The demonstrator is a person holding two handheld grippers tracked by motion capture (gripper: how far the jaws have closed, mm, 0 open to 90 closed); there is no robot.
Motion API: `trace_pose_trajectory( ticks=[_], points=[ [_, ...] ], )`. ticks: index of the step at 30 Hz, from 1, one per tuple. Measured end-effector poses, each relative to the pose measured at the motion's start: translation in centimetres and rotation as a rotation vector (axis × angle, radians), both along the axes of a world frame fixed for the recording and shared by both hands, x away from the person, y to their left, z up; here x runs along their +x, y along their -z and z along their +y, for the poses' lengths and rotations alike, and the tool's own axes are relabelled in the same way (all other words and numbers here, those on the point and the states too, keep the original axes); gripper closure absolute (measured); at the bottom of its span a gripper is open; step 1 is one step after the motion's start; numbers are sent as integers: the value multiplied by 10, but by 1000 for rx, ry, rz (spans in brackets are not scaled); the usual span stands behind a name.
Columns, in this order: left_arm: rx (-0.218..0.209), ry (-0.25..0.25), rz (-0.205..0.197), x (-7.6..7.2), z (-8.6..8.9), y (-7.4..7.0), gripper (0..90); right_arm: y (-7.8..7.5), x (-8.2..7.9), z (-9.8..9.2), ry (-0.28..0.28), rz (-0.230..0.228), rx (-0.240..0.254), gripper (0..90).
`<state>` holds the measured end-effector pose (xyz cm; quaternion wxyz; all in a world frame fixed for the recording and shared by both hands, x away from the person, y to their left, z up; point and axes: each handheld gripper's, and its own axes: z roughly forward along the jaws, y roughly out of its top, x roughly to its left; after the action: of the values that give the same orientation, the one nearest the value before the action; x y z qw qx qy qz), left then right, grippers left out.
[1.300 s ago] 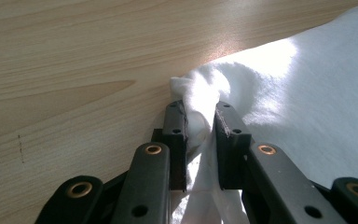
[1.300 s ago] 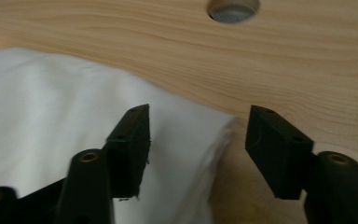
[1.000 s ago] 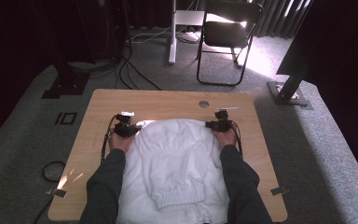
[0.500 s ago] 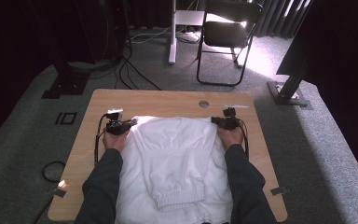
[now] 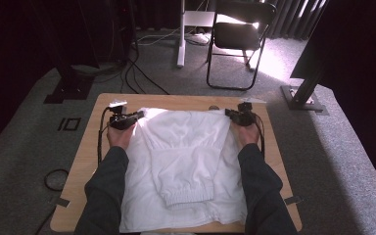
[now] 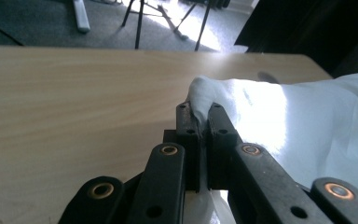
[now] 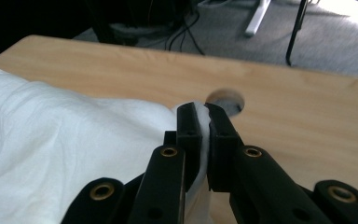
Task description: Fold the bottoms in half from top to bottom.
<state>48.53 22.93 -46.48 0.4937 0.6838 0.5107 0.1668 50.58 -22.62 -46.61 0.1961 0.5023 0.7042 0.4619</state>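
Observation:
A white garment (image 5: 186,147) lies spread on the wooden table (image 5: 90,142), its ribbed cuff end folded toward the near edge. My left gripper (image 5: 136,116) is shut on the garment's far left corner; in the left gripper view the cloth (image 6: 284,107) bulges out past the gripper (image 6: 199,112). My right gripper (image 5: 227,113) is shut on the far right corner, and in the right gripper view white fabric (image 7: 51,140) is pinched in the gripper (image 7: 200,114). The far edge is raised and stretched between both hands.
A round cable hole (image 7: 226,100) sits in the tabletop just beyond the right gripper. Behind the table stand a black folding chair (image 5: 240,34), a white post (image 5: 181,34) and floor cables (image 5: 142,81). A black stand base (image 5: 303,93) is at the right.
Both hands have lifted and moved apart, carrying the garment's far corners. The far edge now hangs raised and pulled wider across the table.

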Motion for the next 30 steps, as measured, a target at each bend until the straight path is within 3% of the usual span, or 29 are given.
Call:
trace_pose_trajectory(
  ticks=[5,9,12,16,24,27,30],
  points=[
    [-44,5,-57,-1,1,-26,870,-28,-5,0,4,-83,3,857],
    [-10,31,-70,-13,3,-35,869,-40,-15,0,-26,-118,-22,857],
    [-23,61,-84,-29,7,-40,868,-43,-31,-2,-49,-143,-25,857],
    [-53,116,-110,-59,12,-45,868,-48,-62,-7,-82,-189,-24,857],
    [-47,206,-149,-135,16,-42,867,-39,-133,-17,-144,-227,-26,857],
    [-43,233,-149,-165,17,-33,866,-29,-158,-21,-158,-224,-18,857],
    [-33,251,-132,-189,16,-18,864,-16,-182,-21,-166,-217,-52,857]
  ],
)
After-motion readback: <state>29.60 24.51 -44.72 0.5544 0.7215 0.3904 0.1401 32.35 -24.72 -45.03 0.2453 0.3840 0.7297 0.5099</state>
